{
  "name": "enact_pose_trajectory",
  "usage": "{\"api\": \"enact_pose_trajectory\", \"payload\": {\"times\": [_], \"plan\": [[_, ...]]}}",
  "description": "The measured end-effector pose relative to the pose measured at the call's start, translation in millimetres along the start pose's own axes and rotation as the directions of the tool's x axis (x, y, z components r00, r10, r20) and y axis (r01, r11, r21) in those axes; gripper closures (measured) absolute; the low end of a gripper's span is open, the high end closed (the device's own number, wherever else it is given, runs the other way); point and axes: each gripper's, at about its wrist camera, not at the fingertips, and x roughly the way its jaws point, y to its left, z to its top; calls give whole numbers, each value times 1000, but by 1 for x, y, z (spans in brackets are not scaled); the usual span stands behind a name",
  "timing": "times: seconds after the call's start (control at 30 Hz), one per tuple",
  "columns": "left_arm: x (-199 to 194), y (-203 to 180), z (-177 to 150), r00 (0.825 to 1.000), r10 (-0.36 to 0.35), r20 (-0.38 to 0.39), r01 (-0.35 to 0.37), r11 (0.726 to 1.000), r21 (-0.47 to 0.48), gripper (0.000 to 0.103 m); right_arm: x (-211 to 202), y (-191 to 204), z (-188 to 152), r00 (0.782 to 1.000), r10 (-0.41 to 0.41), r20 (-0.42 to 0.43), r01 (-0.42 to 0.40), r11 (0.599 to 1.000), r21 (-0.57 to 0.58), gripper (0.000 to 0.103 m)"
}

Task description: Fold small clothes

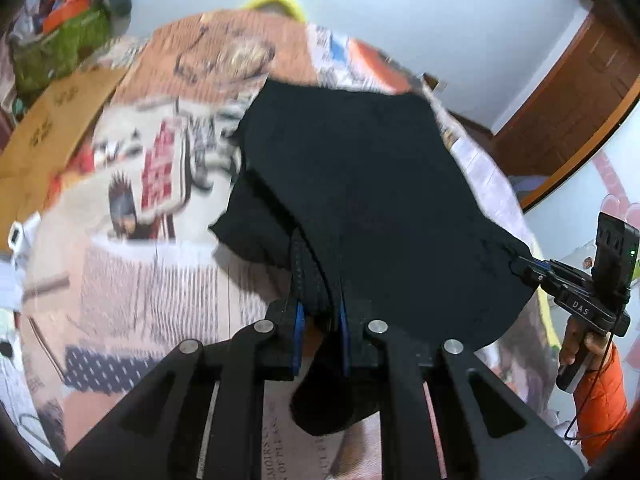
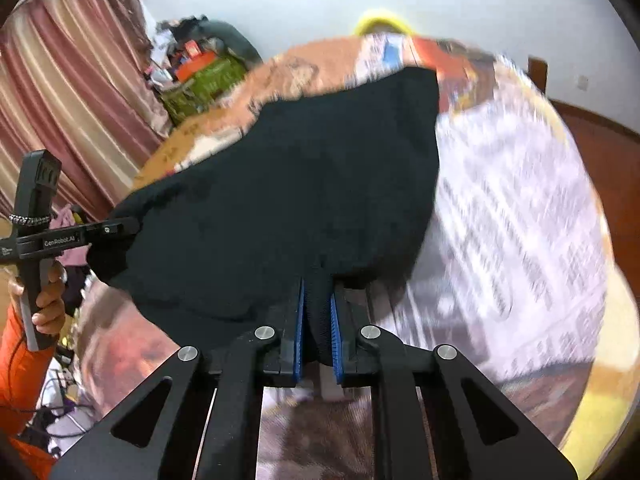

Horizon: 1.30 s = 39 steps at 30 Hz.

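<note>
— Lettering first? "DAS" sits on the right gripper (image 1: 524, 270) seen from the left wrist camera, and "GenRobot.AI" on the left gripper (image 2: 124, 226) seen from the right one.

— And the printed cloth (image 1: 160, 292) beneath?

— Near the left camera, some upside-down capitals that look like "MOIRS"; everything else is too blurred to read.

— How do the claws stand?

— Left gripper (image 1: 320, 320): its blue pads (image 1: 298, 336) are clamped on a bunched, ribbed edge of the black garment (image 1: 360, 184). Right gripper (image 2: 318, 320) pinches another gathered edge of the black garment (image 2: 288, 200) the same way.

— Where does the garment lie?

— Stretched between both grippers at its near edge, sloping away so its far edge rests on the cloth-covered surface. It is plain, dark, with one folded flap hanging at its left side.

— Surroundings?

— An orange sleeve (image 1: 604, 396) beside the right handle. Farther off, a cardboard box (image 1: 52, 128), a green bag (image 1: 60, 52) amid clutter, pink striped curtains (image 2: 68, 92), something yellow (image 1: 276, 2) behind the surface, and a wooden door (image 1: 572, 108).
</note>
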Motion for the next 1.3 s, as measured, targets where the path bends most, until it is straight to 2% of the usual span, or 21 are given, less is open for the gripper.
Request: {"api": "enact_pose_trajectory", "payload": {"times": [0.13, 0.23, 0.37, 0.47, 0.73, 0.97, 1.07, 1.1, 1.17, 1.2, 1.23, 1.3], "plan": [[-11, -8, 28, 999, -5, 44, 5, 1000, 14, 89, -15, 7, 27, 997, 5, 76, -3, 999, -33, 94], [-8, -7, 59, 998, -20, 56, 21, 1000, -10, 89, -19, 7, 49, 993, -2, 120, 8, 999, -50, 94], [8, 1, 98, 998, -17, 67, 20, 999, -42, 89, -13, 2, 81, 987, -14, 162, 23, 998, -58, 94], [30, 14, 128, 999, -27, 43, 30, 996, -80, 89, -5, -7, 102, 984, -26, 175, 36, 998, -50, 94], [109, 47, 178, 997, -1, -75, -9, 992, -126, 89, 57, -49, 146, 992, -60, 107, 60, 998, 9, 94], [181, 67, 200, 988, 47, -150, -66, 990, -127, 87, 100, -74, 170, 995, -93, 37, 92, 995, 35, 92], [177, 64, 205, 989, 57, -134, -72, 991, -111, 81, 101, -77, 171, 993, -116, 26, 116, 993, 31, 91], [170, 63, 207, 992, 53, -112, -66, 992, -111, 75, 100, -77, 171, 993, -117, 27, 116, 993, 29, 90], [151, 62, 211, 997, 65, -52, -70, 991, -110, 56, 92, -74, 172, 989, -138, 44, 138, 990, 15, 84], [142, 61, 213, 997, 75, -23, -77, 991, -109, 41, 85, -71, 173, 983, -172, 68, 172, 985, 5, 76], [125, 60, 214, 995, 92, 35, -88, 991, -106, 33, 76, -69, 174, 976, -195, 97, 196, 981, -3, 64], [103, 59, 214, 990, 108, 94, -98, 990, -99, 27, 59, -69, 174, 970, -192, 146, 193, 981, 9, 53]]}}
